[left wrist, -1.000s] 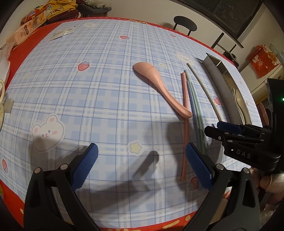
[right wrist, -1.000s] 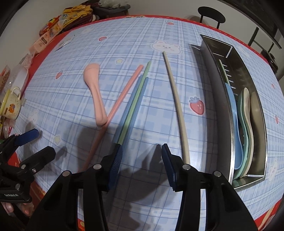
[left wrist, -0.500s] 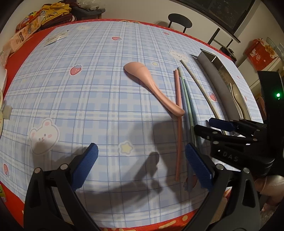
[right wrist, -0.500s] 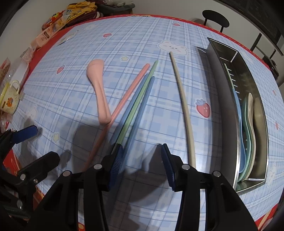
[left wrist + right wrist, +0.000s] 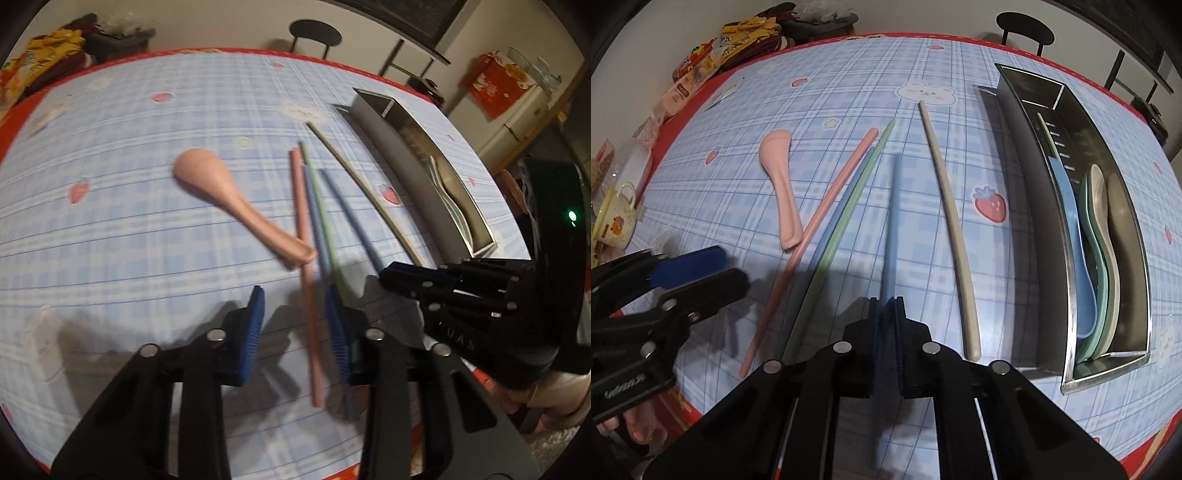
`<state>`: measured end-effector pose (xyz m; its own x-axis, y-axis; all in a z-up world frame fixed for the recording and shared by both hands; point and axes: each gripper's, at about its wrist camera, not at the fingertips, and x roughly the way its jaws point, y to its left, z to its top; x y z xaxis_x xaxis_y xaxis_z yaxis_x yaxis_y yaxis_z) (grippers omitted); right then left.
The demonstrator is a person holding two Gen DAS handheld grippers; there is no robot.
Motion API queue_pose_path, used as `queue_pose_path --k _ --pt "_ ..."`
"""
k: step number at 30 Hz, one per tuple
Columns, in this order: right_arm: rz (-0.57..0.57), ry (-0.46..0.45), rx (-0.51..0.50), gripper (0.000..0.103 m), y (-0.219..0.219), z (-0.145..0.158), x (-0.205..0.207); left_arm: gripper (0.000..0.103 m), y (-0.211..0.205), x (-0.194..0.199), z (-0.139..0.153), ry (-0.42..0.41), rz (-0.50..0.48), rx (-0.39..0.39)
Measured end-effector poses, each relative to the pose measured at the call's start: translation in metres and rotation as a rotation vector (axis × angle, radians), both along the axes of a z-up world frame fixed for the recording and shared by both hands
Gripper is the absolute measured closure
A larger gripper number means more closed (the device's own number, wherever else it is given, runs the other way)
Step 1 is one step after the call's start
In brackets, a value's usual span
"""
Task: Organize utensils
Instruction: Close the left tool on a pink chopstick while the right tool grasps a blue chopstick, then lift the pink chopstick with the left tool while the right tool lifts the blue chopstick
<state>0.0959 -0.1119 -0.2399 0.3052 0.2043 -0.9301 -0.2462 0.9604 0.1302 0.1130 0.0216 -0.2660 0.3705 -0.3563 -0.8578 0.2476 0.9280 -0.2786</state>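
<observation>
My right gripper (image 5: pixel 885 306) has its fingers clamped on the near end of a blue chopstick (image 5: pixel 893 206), which angles away over the bench (image 5: pixel 849 74). My left gripper (image 5: pixel 295 325) is closing, fingers narrow around the pink chopstick (image 5: pixel 303 236) but not yet pressing. That stick touches the pink spoon (image 5: pixel 229 195), so lifting may drag it. Farther right, the metal tray (image 5: pixel 1067 258) already holds spoons; a pinched end could swing and miss it.

text: "UAS", perhaps, blurred | on: right gripper (image 5: pixel 397 275) body
</observation>
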Motion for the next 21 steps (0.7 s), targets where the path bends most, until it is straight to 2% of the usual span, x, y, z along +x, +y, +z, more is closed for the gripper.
queue_pose_path --k 14,21 --pt "0.023 -0.020 0.024 0.095 -0.004 -0.001 -0.004 0.081 -0.026 0.027 -0.021 0.026 -0.044 0.050" --pt "0.030 -0.031 0.014 0.095 -0.002 -0.001 -0.006 0.081 -0.031 0.036 -0.021 0.015 -0.048 0.066"
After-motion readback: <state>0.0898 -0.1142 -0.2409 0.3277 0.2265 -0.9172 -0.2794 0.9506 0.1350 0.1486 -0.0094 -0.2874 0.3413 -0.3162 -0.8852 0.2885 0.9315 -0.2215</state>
